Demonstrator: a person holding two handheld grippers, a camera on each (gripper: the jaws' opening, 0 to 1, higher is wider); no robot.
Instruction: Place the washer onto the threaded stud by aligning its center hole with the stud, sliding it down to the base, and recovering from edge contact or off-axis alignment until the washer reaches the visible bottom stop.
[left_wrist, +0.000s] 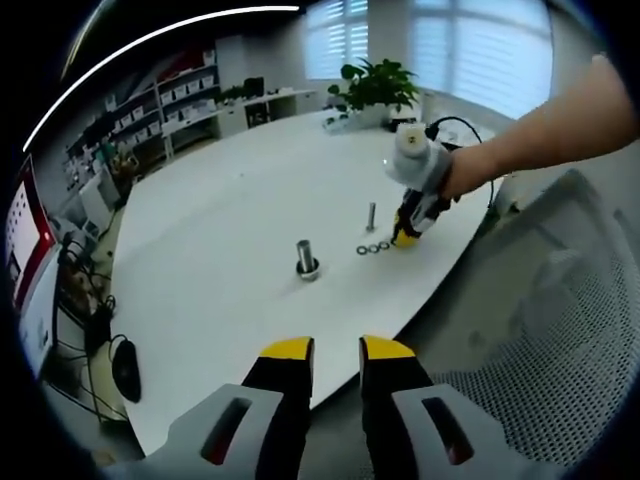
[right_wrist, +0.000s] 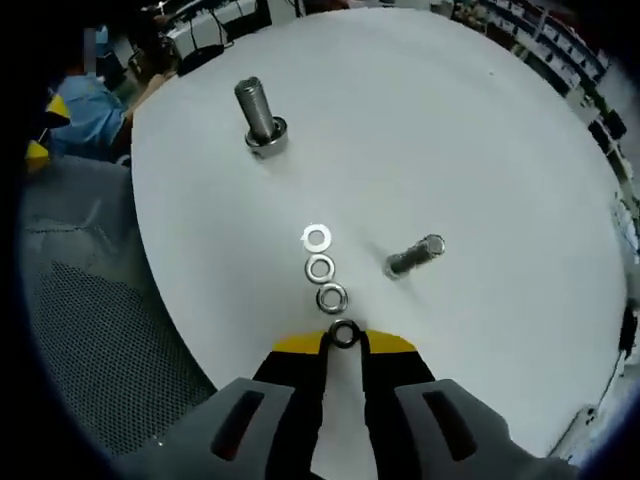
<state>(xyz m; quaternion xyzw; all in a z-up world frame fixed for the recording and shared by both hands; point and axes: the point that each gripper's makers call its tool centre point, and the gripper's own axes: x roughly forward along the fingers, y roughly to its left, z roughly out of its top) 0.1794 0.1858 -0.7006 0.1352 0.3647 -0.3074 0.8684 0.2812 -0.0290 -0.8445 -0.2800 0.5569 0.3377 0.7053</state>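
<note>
The right claw (left_wrist: 404, 238) hides its own tips against the tabletop (left_wrist: 230, 190); the washers (left_wrist: 373, 248) beside it blur together

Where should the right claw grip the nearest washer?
The nearest washer lies flat on the table, at the right claw tips. Pinch its outer rim across the ring, coming down from above, leaving the hole free for the stud.

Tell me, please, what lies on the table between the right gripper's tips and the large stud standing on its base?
In the right gripper view, three washers lie in a row beyond the right gripper, then bare white table up to the large stud.
</note>
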